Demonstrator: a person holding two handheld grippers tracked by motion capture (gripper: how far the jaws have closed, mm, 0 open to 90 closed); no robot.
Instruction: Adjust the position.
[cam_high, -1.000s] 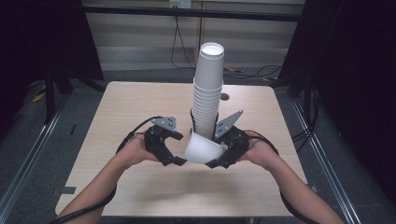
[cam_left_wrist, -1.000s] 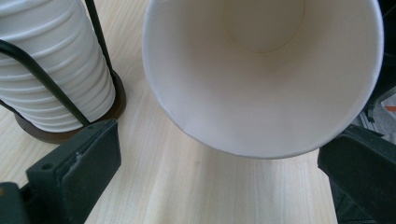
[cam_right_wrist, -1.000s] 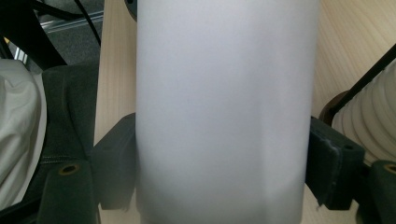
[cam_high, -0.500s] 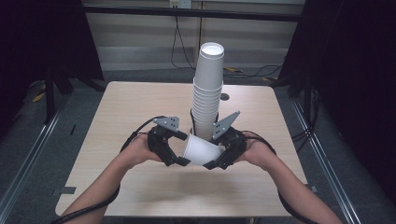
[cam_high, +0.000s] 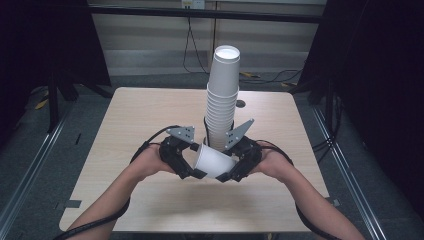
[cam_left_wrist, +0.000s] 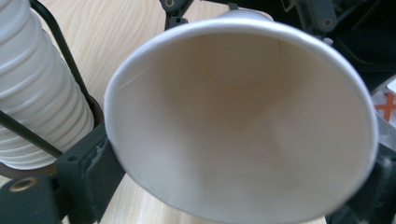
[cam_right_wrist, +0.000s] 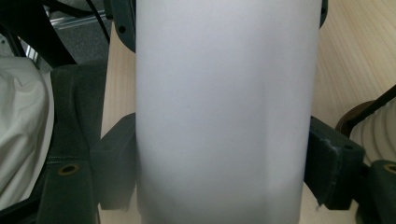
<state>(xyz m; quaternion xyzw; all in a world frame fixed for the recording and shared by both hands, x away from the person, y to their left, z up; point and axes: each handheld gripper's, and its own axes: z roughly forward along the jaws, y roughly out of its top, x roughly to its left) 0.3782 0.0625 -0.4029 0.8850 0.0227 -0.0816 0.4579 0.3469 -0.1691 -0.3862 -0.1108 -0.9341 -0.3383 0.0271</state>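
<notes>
Holding a single white paper cup (cam_high: 214, 161) sideways between both grippers, low centre of the high view, just above the table (cam_high: 125, 130). Cup mouth faces frame left toward the left gripper (cam_high: 186, 167), base points right toward the right gripper (cam_high: 231, 172). Right gripper jaws clamped on the cup body: in the right gripper view the white cup wall (cam_right_wrist: 226, 112) stands between the two black jaws, pads pressed against it on both sides. Left gripper view looks straight into the open cup (cam_left_wrist: 243, 121), with the round base at upper centre of the frame and the rim running around the picture. Left gripper's black jaws sit at lower left and lower right of that frame, just outside the rim; cannot tell whether they press on it or only stand beside it.

Tall stack of white cups (cam_high: 222, 100) stands upright behind the grippers, centre of the high view, in a black wire holder on the table. Stack ribs also show at left edge of the left gripper view (cam_left_wrist: 37, 93) and at lower right edge of the right gripper view (cam_right_wrist: 380, 126). Held cup is just in front of the stack's foot and apart from it. Person's forearms come in from the bottom of the high view, with cables trailing from both grippers.
</notes>
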